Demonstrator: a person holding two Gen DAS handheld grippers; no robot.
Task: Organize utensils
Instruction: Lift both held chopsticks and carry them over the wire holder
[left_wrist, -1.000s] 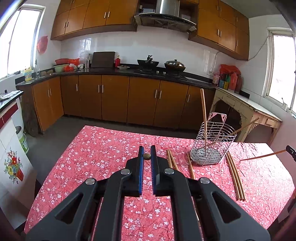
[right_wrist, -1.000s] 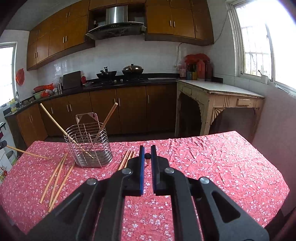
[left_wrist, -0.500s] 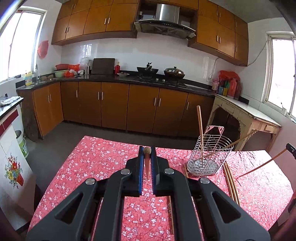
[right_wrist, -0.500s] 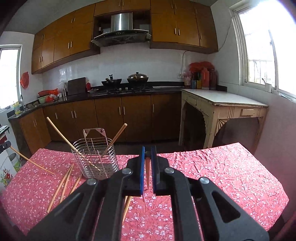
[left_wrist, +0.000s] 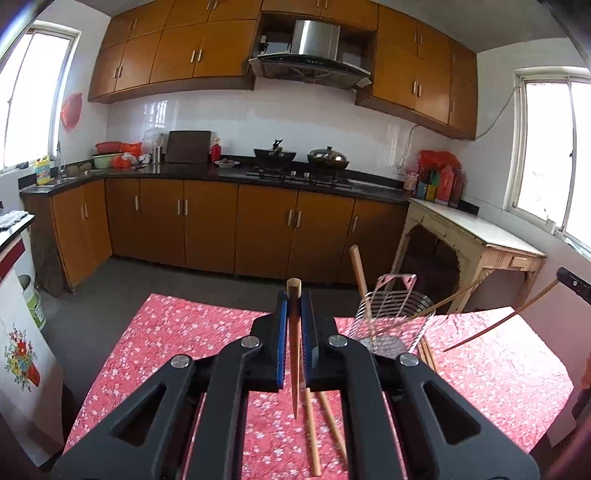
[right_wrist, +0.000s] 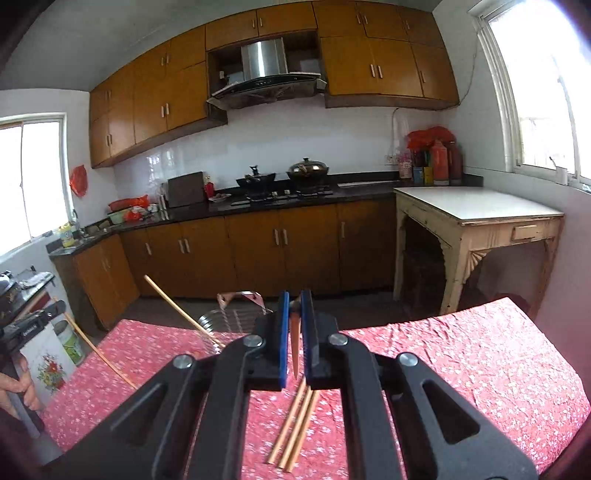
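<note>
My left gripper (left_wrist: 294, 295) is shut on a wooden chopstick (left_wrist: 294, 354) that hangs tip-down between its blue pads, above the red floral table (left_wrist: 192, 332). My right gripper (right_wrist: 294, 297) is likewise shut on a darker chopstick (right_wrist: 294, 347), also tip-down. A wire utensil basket (left_wrist: 391, 317) stands right of the left gripper with two chopsticks leaning in it. In the right wrist view the basket (right_wrist: 231, 315) sits just behind the fingers. Loose chopsticks (left_wrist: 314, 424) lie on the cloth below; three lie side by side (right_wrist: 295, 432).
The right hand's chopstick (left_wrist: 498, 325) slants in from the right edge of the left wrist view. A person's hand (right_wrist: 14, 384) shows at far left. A cream side table (right_wrist: 476, 218) stands at the right, brown kitchen cabinets (left_wrist: 207, 225) beyond the floor.
Both grippers have risen from the table with their chopsticks, which now hang down between the pads. The basket and loose chopsticks sit lower in both views.
</note>
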